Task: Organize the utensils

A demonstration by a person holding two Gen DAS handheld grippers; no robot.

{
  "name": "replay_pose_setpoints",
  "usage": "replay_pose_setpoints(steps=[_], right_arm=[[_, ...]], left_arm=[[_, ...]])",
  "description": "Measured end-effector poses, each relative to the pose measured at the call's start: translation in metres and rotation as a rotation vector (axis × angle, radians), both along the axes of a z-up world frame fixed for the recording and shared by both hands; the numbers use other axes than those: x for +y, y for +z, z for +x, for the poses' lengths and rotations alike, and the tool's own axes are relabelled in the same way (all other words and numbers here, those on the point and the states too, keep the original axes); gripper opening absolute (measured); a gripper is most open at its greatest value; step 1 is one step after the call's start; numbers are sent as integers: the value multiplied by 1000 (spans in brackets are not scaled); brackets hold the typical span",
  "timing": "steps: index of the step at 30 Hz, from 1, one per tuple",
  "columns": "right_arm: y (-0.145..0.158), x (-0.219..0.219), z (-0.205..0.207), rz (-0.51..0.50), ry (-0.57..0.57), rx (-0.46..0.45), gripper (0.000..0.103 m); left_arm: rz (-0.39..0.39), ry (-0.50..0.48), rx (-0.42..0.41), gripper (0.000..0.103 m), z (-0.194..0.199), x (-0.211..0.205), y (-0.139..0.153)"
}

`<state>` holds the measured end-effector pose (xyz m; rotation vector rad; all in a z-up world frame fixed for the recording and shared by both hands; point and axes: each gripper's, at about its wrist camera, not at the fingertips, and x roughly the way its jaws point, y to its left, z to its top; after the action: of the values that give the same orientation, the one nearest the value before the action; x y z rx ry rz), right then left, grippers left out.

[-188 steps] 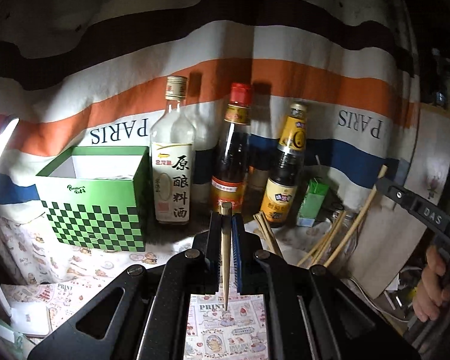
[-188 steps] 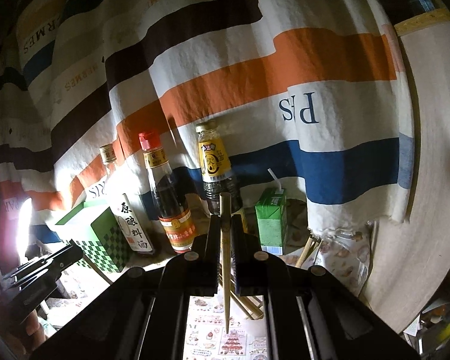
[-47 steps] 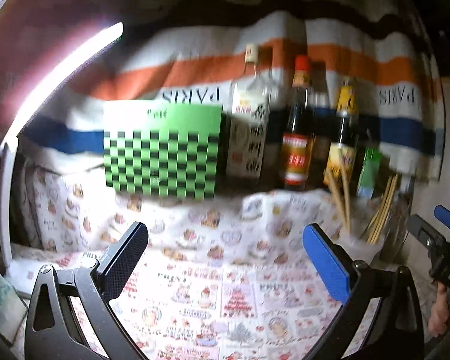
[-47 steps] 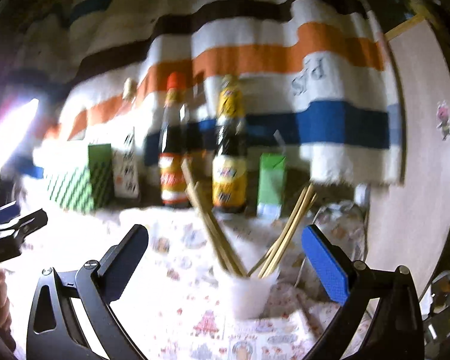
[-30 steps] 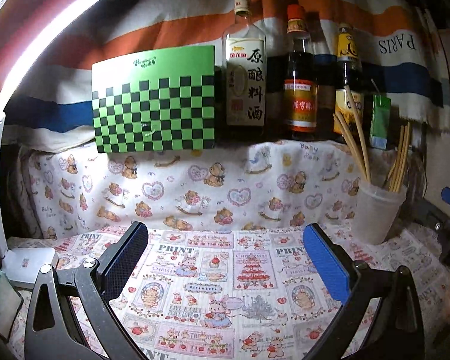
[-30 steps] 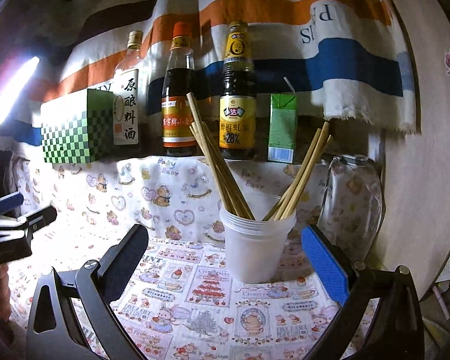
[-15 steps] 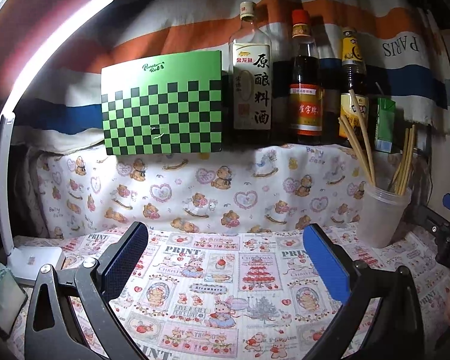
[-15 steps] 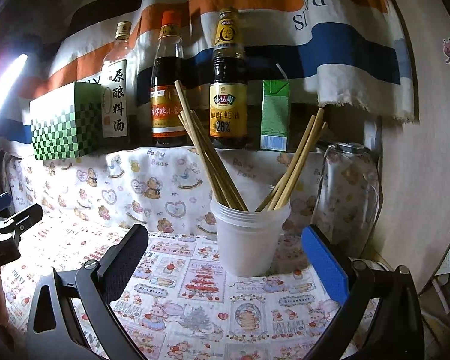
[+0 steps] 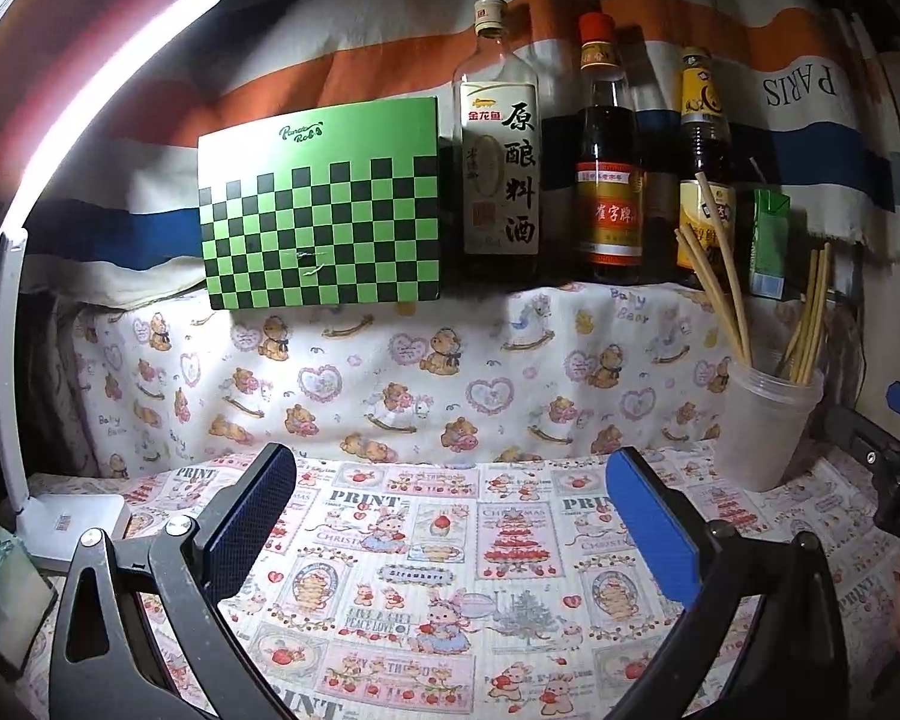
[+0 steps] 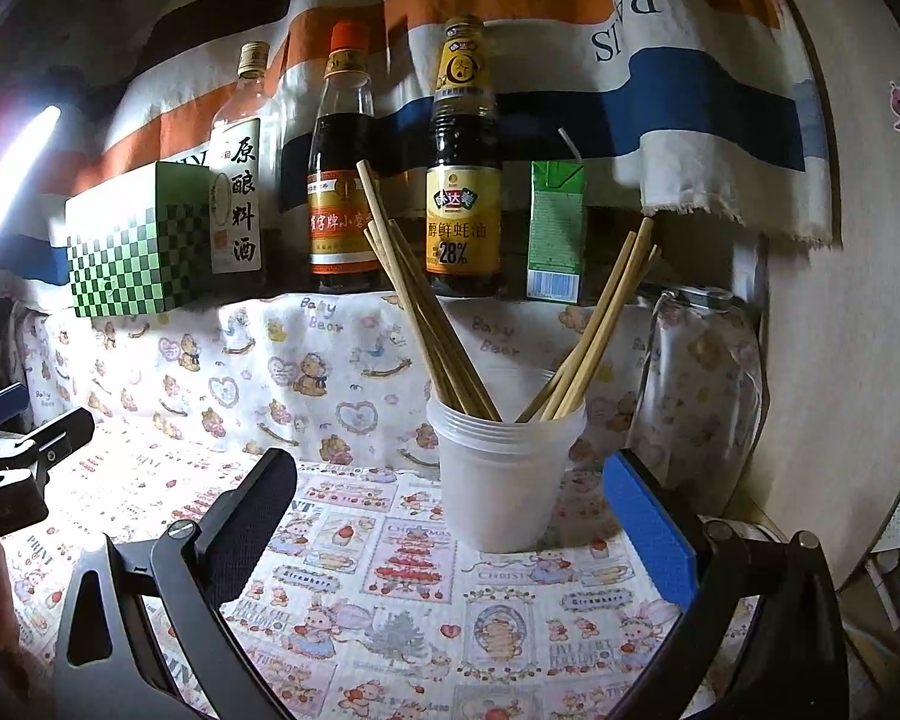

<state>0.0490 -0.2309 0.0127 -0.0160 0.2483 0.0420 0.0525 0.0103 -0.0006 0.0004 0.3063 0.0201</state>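
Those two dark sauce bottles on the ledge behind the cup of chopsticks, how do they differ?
The red-capped bottle has a clear neck above its dark liquid and a red-and-gold label. The yellow-capped bottle is dark almost to the cap, with a yellow neck wrap and a yellow label showing "28%". The red-capped one stands left of the other. Both stand upright on the ledge, capped, behind the chopsticks in the cup.

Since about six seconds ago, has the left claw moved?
Yes. The left claw has dropped: it looked down into the green checkered box on the shelf, and now sits below it, open and empty.
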Motion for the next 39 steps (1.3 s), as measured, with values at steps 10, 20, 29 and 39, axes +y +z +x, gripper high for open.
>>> replay_pose_setpoints(steps=[10,20,29,39], right_arm=[[0,0,-1,1,-2,0,103],[0,0,0,1,-1,0,103],[0,1,-1,1,2,1,103],[0,1,-1,1,6,2,103]], left_arm=[[3,-3,1,102,0,-1,0],[1,-1,4,102,1,0,0],[1,0,4,102,1,1,0],[1,-3,1,102,1,0,0]])
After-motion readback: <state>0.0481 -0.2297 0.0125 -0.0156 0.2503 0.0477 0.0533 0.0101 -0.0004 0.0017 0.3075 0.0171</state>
